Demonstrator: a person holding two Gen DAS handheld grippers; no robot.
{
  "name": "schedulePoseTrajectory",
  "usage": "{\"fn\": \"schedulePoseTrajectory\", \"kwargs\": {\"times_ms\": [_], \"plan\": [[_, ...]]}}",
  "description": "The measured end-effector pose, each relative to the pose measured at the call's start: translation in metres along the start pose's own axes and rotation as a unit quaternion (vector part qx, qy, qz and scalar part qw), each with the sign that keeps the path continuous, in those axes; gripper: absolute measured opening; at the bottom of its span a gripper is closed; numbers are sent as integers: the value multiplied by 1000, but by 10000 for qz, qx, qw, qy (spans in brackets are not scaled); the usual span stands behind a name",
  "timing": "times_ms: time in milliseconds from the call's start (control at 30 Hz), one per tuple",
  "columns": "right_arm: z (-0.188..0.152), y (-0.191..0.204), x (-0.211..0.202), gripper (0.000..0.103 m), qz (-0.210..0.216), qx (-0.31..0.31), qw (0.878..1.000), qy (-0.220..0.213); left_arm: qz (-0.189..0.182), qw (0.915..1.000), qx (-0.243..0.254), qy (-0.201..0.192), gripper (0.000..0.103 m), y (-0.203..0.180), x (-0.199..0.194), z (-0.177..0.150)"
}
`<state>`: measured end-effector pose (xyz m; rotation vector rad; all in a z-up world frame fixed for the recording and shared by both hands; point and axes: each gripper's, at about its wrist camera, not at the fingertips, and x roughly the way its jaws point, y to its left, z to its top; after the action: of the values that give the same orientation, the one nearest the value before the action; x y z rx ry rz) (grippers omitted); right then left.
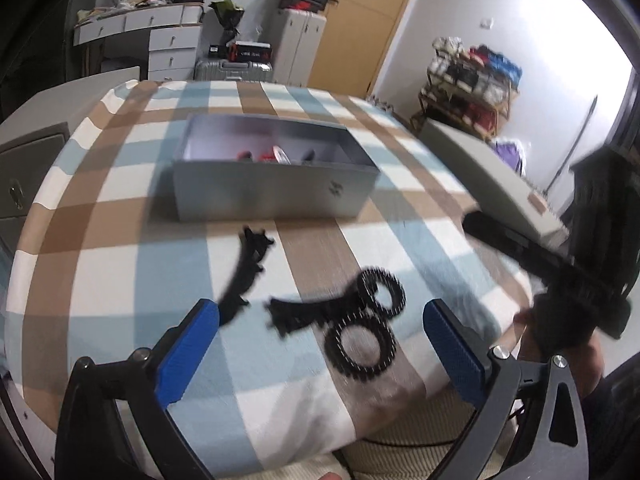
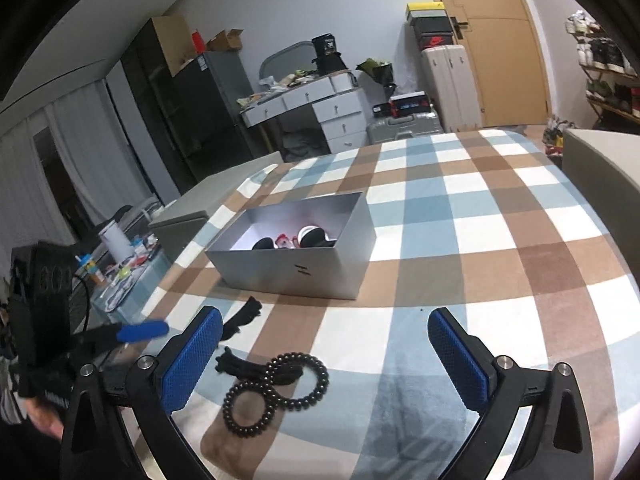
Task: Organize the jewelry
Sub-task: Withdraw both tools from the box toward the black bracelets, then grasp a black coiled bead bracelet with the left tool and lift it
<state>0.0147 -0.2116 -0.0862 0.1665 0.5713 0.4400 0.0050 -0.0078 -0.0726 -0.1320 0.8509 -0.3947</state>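
On the checked bedspread (image 2: 460,236), the left gripper (image 1: 320,332) hovers with jaws spread and empty — a black spiked strip (image 1: 244,276) just ahead of its left finger. Two beaded bracelets (image 2: 276,388) lie between its pads, nearer than to the equally spread right gripper (image 2: 324,354) — the open grey box (image 2: 296,276) waits beyond.

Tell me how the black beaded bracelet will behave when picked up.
The black beaded bracelet lies in a limp figure-eight, so it probably sags and uncoils when lifted. Its glossy round beads may slip between pads. Small and openwork, it is likely light.
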Motion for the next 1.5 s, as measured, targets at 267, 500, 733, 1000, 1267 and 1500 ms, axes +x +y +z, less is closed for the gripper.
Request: {"fn": "schedulePoseTrajectory", "kwargs": {"times_ms": [267,500,733,1000,1267,1500], "plan": [[3,-5,-6,103,-391,294,9988,-34,183,9987,292,375,100,-20,10,-11],[-8,-17,-9,103,-515,548,9972,10,42,9960,244,857,99,-25,25,-21],[-13,-16,-13,103,-628,431,9971,59,157,9926,496,1100,99,-37,35,-24],[-15,-16,-15,103,-665,422,9969,78,456,9906,681,1097,91,-41,40,-22],[-17,-19,-14,103,-718,480,9962,138,795,9865,1037,987,60,-45,39,-24],[-18,-19,-14,103,-720,501,9960,194,718,9861,1164,948,42,-52,40,-23]]}}
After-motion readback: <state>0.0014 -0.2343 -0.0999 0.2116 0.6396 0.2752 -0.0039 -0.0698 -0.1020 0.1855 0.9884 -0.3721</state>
